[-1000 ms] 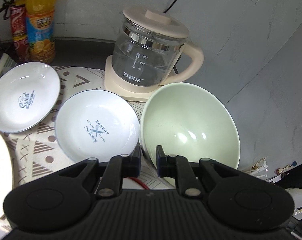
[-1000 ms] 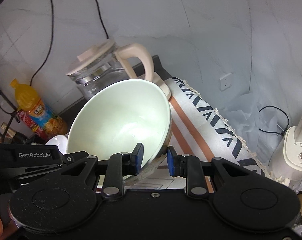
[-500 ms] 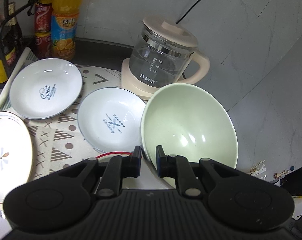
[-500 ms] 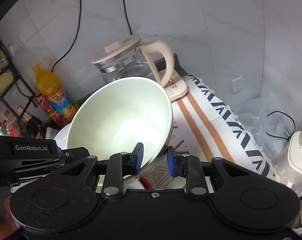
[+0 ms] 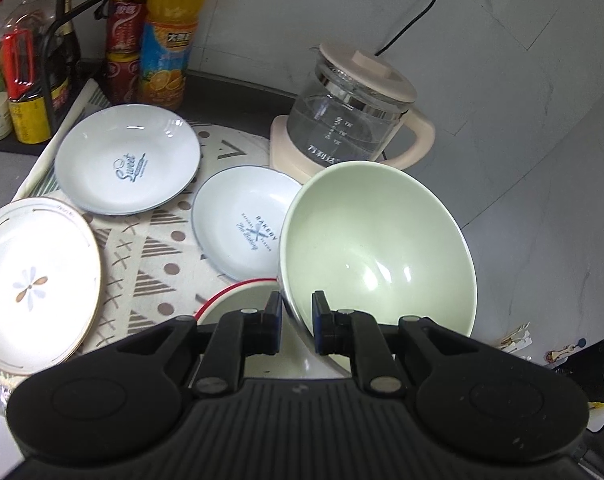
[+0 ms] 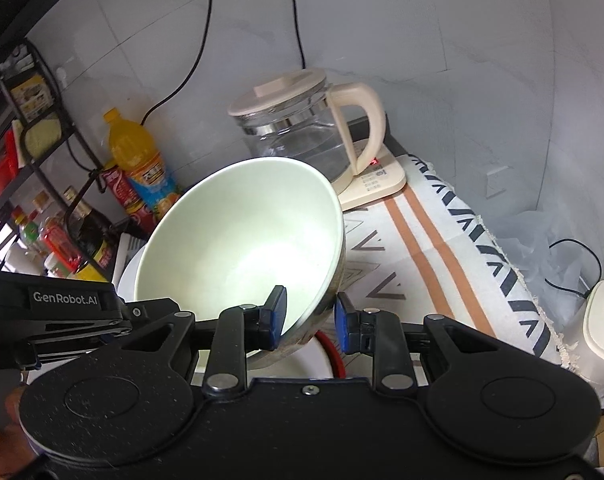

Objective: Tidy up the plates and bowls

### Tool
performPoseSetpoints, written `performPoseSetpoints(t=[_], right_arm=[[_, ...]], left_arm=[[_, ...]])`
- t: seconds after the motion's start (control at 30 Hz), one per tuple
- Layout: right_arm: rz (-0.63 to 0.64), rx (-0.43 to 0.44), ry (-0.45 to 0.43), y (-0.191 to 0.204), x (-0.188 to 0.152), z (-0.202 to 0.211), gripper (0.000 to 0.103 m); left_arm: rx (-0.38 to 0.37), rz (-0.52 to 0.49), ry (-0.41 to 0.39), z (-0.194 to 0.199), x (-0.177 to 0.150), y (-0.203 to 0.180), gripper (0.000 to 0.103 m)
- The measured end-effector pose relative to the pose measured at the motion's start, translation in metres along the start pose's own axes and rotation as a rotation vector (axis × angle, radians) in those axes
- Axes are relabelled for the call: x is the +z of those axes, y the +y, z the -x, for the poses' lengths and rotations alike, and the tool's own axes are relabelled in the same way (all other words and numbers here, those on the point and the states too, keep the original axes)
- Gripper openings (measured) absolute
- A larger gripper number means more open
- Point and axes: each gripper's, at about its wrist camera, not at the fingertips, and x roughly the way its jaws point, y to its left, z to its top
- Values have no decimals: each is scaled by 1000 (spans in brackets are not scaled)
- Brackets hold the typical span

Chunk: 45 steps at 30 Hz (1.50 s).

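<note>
Pale green bowl tilted in the right gripper

The right gripper has its jaws set either side of the pale green bowl's rim. Behind stand a glass kettle, an orange juice bottle and a patterned cloth on the counter.

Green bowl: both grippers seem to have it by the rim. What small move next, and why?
Probably lower the green bowl into the red-rimmed bowl just below it. The left gripper and right gripper each pinch its rim, it is tilted and off the mat, and the red rim shows directly underneath.
</note>
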Motion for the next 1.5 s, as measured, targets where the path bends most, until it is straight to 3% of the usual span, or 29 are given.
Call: performPoseSetpoints(t=[0.63, 1.2, 1.5], right_arm=[[87, 21, 94, 14, -25, 0, 26], [88, 13, 186, 10, -38, -12, 26], [80, 24, 213, 9, -40, -19, 26]], left_arm=[[32, 80, 104, -1, -38, 32, 14], [75, 127, 216, -18, -56, 40, 15], [81, 138, 231, -21, -54, 44, 17]])
